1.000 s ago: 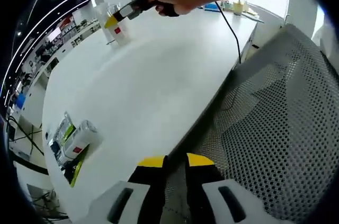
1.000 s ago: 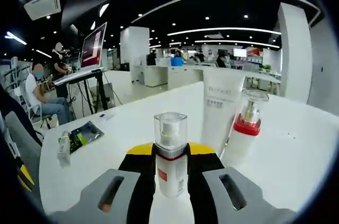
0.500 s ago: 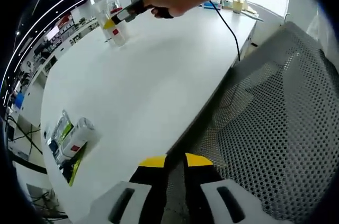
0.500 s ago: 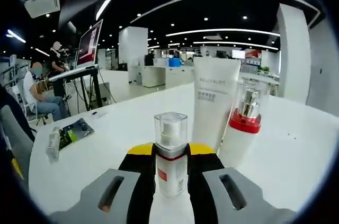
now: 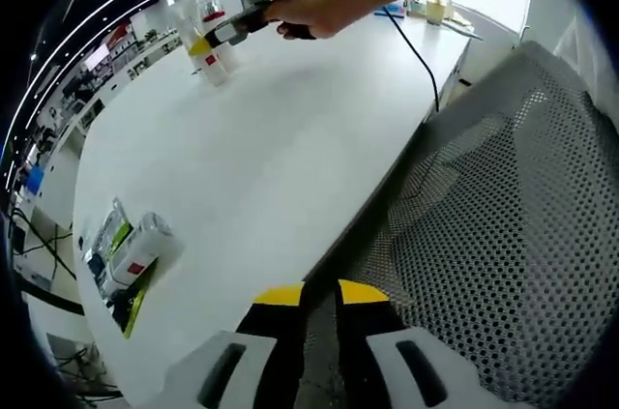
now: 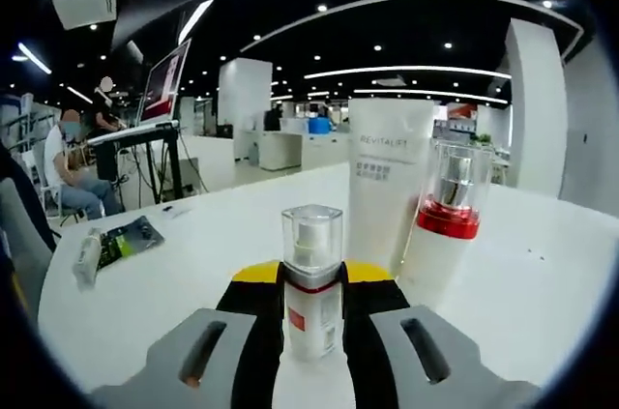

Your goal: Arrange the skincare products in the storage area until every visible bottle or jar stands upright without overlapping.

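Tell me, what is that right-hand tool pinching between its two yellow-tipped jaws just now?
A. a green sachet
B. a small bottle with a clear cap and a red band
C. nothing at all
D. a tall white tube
B: in the right gripper view the right gripper has its jaws closed on the small bottle, which stands upright, while the tall white tube and a red-collared pump bottle stand behind it on the table.

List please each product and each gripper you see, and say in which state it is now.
Small pump bottle: upright, held in right gripper.
White tube: standing upright.
Red-collared bottle: standing upright.
White bottle: lying on its side.
Left gripper: shut, holding nothing.
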Demonstrator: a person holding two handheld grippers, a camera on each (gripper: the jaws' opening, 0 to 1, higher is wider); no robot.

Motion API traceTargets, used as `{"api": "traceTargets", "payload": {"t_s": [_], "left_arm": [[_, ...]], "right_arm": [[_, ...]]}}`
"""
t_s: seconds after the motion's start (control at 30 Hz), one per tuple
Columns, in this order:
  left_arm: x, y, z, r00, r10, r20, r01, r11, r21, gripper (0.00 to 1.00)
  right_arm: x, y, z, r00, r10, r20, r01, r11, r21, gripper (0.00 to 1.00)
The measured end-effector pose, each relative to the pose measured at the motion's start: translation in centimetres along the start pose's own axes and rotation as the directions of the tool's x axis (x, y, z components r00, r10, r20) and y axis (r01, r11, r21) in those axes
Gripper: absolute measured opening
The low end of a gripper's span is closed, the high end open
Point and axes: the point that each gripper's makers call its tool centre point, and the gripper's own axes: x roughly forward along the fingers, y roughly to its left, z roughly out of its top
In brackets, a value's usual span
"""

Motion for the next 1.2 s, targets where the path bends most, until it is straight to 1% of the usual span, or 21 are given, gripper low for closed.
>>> {"api": "traceTargets", "payload": {"t_s": [0.03, 0.23, 0.37, 0.53, 0.63, 0.7, 0.77, 0.87, 0.9, 0.97, 1.03, 1.1, 1.2], "left_arm": [[0.0, 0.0, 0.0, 1.0, 0.0, 0.0, 0.0, 1.0, -0.001, 0.11], [0.0, 0.0, 0.0, 1.0, 0.0, 0.003, 0.0, 1.0, 0.003, 0.11], [0.0, 0.0, 0.1, 1.0, 0.001, 0.007, -0.001, 1.0, 0.005, 0.11], [-0.1, 0.0, 0.1, 1.0, 0.003, 0.011, -0.003, 1.0, 0.009, 0.11], [0.0, 0.0, 0.1, 1.0, 0.003, 0.009, -0.003, 1.0, 0.009, 0.11], [-0.1, 0.0, 0.1, 1.0, 0.005, 0.011, -0.005, 1.0, 0.009, 0.11], [0.0, 0.0, 0.1, 1.0, 0.005, 0.009, -0.005, 1.0, 0.009, 0.11], [0.0, 0.0, 0.1, 1.0, 0.005, 0.009, -0.005, 1.0, 0.007, 0.11], [0.0, 0.0, 0.1, 1.0, 0.006, 0.008, -0.006, 1.0, 0.007, 0.11], [0.0, 0.1, 0.1, 1.0, 0.007, 0.009, -0.007, 1.0, 0.007, 0.11], [0.0, 0.0, 0.0, 1.0, 0.004, 0.001, -0.004, 1.0, 0.003, 0.11], [0.0, 0.0, 0.0, 1.0, 0.006, 0.003, -0.006, 1.0, 0.005, 0.11], [0.0, 0.1, 0.1, 1.0, 0.008, 0.005, -0.008, 1.0, 0.005, 0.11]], "right_arm": [[0.0, 0.0, 0.1, 1.0, -0.002, 0.006, 0.002, 1.0, -0.009, 0.2], [-0.2, 0.1, 0.0, 0.999, -0.003, 0.036, 0.003, 1.0, 0.005, 0.2], [-0.8, 0.2, -0.2, 0.998, -0.005, 0.055, 0.006, 1.0, -0.022, 0.2], [-1.0, 0.0, -0.2, 0.999, -0.005, 0.052, 0.007, 1.0, -0.03, 0.2], [-1.1, -0.2, -0.3, 0.999, -0.004, 0.048, 0.007, 0.999, -0.049, 0.21], [-1.1, -0.3, -0.5, 0.999, -0.003, 0.039, 0.005, 0.999, -0.054, 0.21], [-1.1, -0.2, -0.7, 1.0, -0.005, 0.024, 0.007, 0.997, -0.076, 0.21], [-1.1, -0.2, -0.8, 1.0, -0.003, 0.019, 0.004, 0.998, -0.063, 0.21], [-1.1, -0.2, -1.0, 1.0, -0.002, 0.009, 0.003, 0.998, -0.057, 0.21], [-1.1, -0.3, -1.7, 1.0, -0.003, -0.031, 0.002, 0.999, -0.042, 0.21], [-1.2, -0.2, -3.2, 0.995, -0.004, -0.098, 0.002, 1.0, -0.02, 0.24], [-1.3, -0.1, -3.5, 0.995, -0.002, -0.097, 0.001, 1.0, -0.005, 0.26], [-1.4, 0.0, -3.7, 0.994, 0.003, -0.105, -0.002, 1.0, 0.012, 0.22]]}}
